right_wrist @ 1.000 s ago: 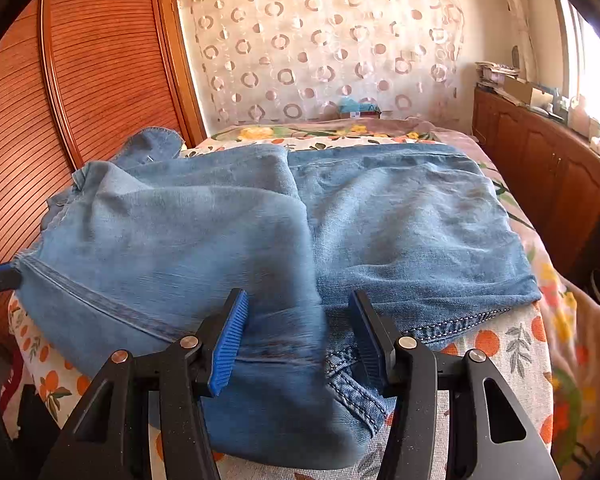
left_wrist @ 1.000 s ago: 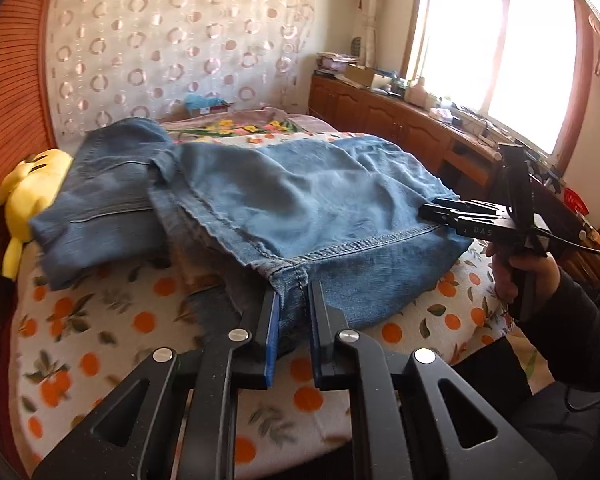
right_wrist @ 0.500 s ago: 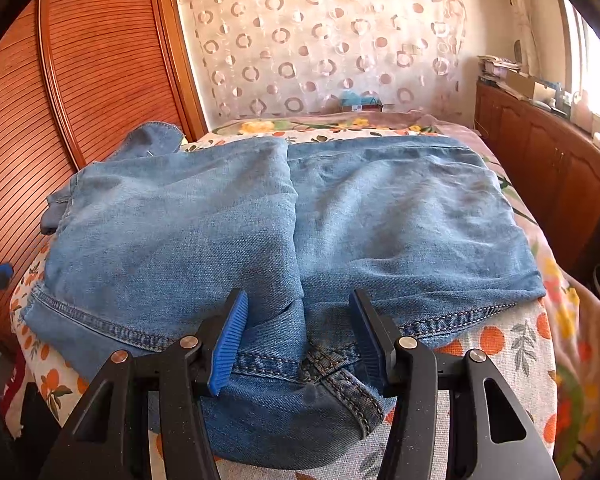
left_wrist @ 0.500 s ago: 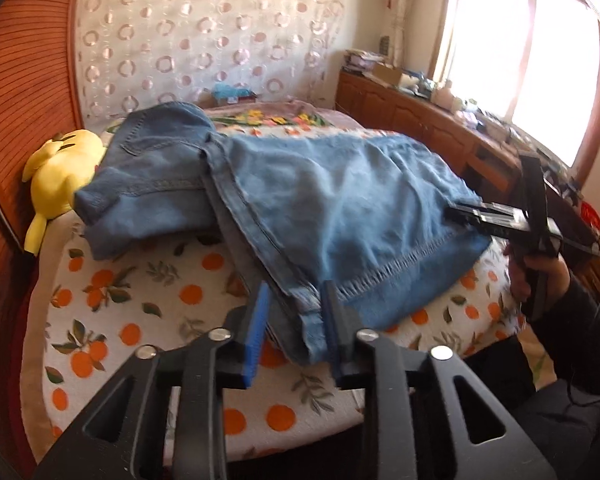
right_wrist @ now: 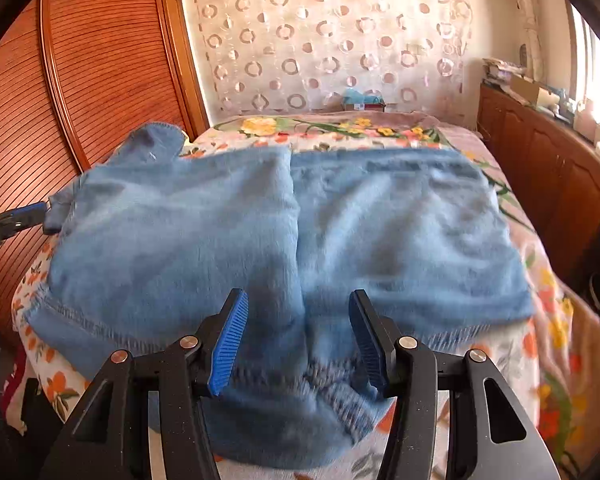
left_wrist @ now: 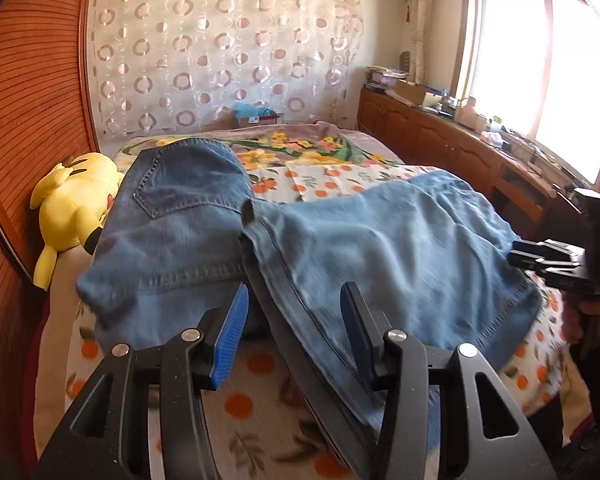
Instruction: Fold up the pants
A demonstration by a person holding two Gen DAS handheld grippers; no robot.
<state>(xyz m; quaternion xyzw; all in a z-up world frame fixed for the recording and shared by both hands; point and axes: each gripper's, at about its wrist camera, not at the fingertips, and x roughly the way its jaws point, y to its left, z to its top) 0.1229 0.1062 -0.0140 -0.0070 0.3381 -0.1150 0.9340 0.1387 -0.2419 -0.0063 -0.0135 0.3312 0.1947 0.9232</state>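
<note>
Blue jeans (left_wrist: 380,248) lie folded across the bed, the waist and back pocket (left_wrist: 180,188) at the far left. My left gripper (left_wrist: 294,328) is at the near edge, its jaws opening. A seamed edge of the jeans runs between the fingers (left_wrist: 232,324), and neither pad presses it. In the right wrist view the jeans (right_wrist: 280,232) spread wide. My right gripper (right_wrist: 298,340) hovers open over their near middle fold, gripping nothing. The right gripper (left_wrist: 540,260) also shows at the jeans' right edge, held by a hand (left_wrist: 588,316).
The bed sheet (left_wrist: 240,400) has an orange fruit print. A yellow plush toy (left_wrist: 74,200) lies at the bed's left side by the slatted wooden panel (right_wrist: 80,80). Wooden cabinets (left_wrist: 460,148) with clutter run under the window. A small box (left_wrist: 256,114) stands at the bed's head.
My left gripper let go of the jeans' hem and its jaws spread while it moved sideways along the bed. The jeans settled flatter. The right gripper stayed put and open.
</note>
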